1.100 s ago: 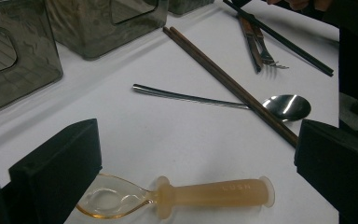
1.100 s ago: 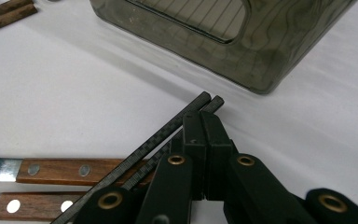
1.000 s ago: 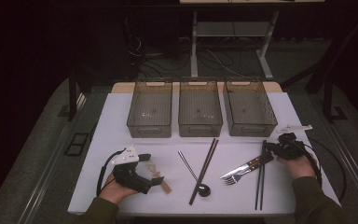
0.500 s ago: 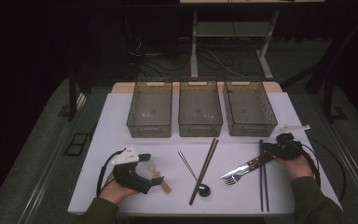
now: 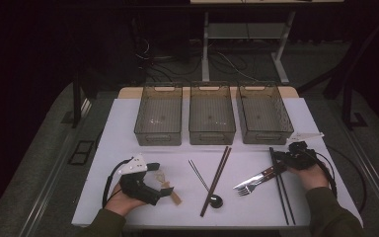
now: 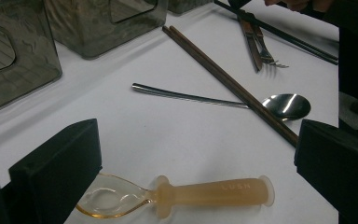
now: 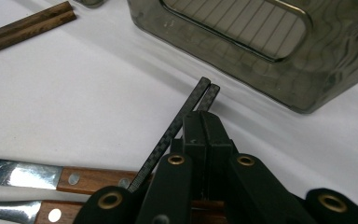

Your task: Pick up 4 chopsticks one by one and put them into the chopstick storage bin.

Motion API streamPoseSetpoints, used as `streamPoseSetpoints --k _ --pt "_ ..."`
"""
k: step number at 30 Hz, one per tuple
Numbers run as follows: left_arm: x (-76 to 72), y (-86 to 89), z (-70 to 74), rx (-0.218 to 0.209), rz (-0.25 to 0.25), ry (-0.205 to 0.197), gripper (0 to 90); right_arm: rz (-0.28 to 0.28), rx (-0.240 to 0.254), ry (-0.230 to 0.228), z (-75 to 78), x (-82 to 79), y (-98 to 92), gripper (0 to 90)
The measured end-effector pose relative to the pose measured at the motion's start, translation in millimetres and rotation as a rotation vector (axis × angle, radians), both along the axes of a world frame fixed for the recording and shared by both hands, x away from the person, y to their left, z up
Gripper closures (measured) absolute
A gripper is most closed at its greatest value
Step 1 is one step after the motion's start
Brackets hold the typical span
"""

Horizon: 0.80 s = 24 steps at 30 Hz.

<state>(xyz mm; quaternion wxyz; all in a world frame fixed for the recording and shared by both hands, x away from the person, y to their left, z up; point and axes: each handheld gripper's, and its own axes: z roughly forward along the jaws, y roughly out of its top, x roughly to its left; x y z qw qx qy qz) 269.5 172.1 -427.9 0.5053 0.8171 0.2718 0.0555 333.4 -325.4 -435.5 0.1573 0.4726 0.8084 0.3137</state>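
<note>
the white bench carries three grey translucent bins in a row along its far side: the left bin, the middle bin and the right bin, set just beside one another. in front of them the cutlery lies spread out. a pair of brown chopsticks runs slantwise from the middle bin toward the near edge, crossing the steel spoon, whose bowl rests at the near end. to the right lie a knife and a fork with wooden handles, side by side. the right tongs are shut on the far end of the black chopsticks, which stretch from just before the right bin toward the near edge, lying beside the knife handle; in the right gripper view the closed tips pinch the checkered sticks near their ends. the left tongs rest low on the bench, wide open, holding nothing; the small clear spoon with an amber handle lies between the two spread jaws, near the left one.
</note>
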Motion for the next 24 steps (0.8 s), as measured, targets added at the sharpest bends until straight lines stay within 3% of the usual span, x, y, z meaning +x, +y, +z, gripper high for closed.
streamPoseSetpoints --k 24 --pt "0.0 -0.3 -0.4 0.005 -0.004 0.003 0.0 0.066 -0.008 -0.015 1.0 -1.3 14.3 89.6"
